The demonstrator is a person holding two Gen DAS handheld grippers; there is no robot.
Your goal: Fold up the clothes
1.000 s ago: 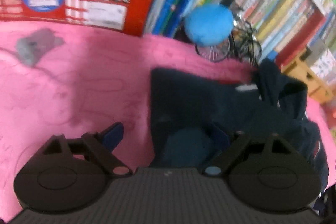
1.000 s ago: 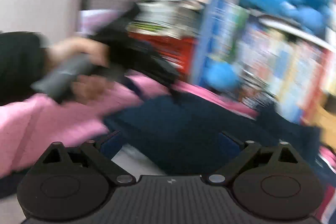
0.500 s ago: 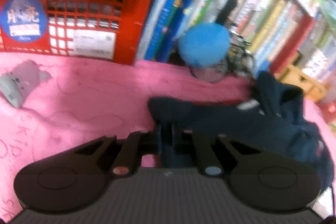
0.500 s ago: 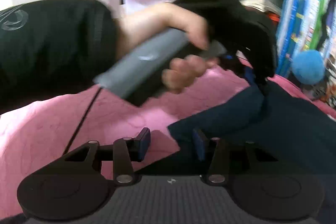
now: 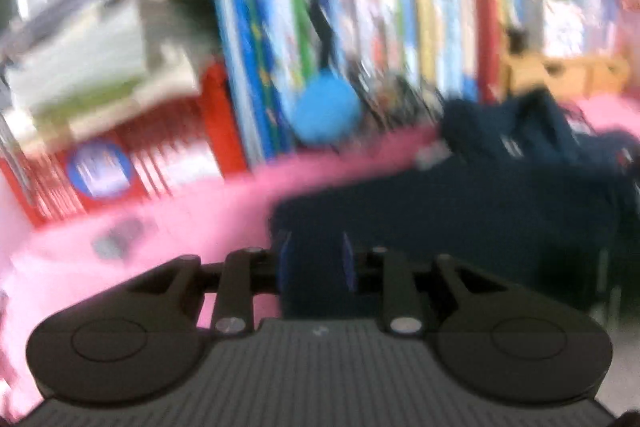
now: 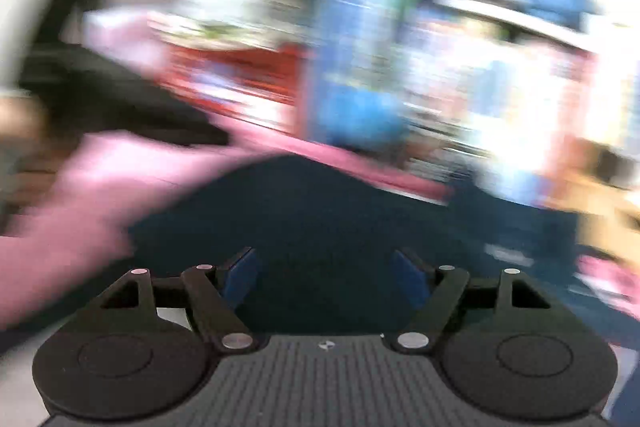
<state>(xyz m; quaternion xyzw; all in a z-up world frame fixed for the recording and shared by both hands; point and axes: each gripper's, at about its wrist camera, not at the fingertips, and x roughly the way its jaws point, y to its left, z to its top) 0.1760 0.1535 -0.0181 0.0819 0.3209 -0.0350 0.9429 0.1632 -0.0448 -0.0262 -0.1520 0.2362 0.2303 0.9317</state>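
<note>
A navy garment (image 5: 460, 219) lies spread on a pink blanket (image 5: 180, 223), its collar end bunched at the far right. My left gripper (image 5: 316, 263) sits at the garment's near left corner. Its jaws are narrow and opening, and dark cloth fills the gap and touches both blue pads. In the right wrist view the same garment (image 6: 320, 203) spreads under my right gripper (image 6: 324, 275). Those jaws stand wide and are opening, with cloth below them and nothing pressed between the pads. Both views are smeared by motion.
A red crate (image 5: 160, 155) and a shelf of upright books (image 5: 400, 35) line the blanket's far edge, with a blue plush ball (image 5: 326, 111) in front. A small grey thing (image 5: 120, 237) lies on the blanket at left. A blurred dark shape (image 6: 120, 99) crosses the right wrist view's left.
The left jaws closed on the garment's corner, then widened a little as the view rolled. The right jaws narrowed, then spread again over the cloth. The person's hand has slid leftward.
</note>
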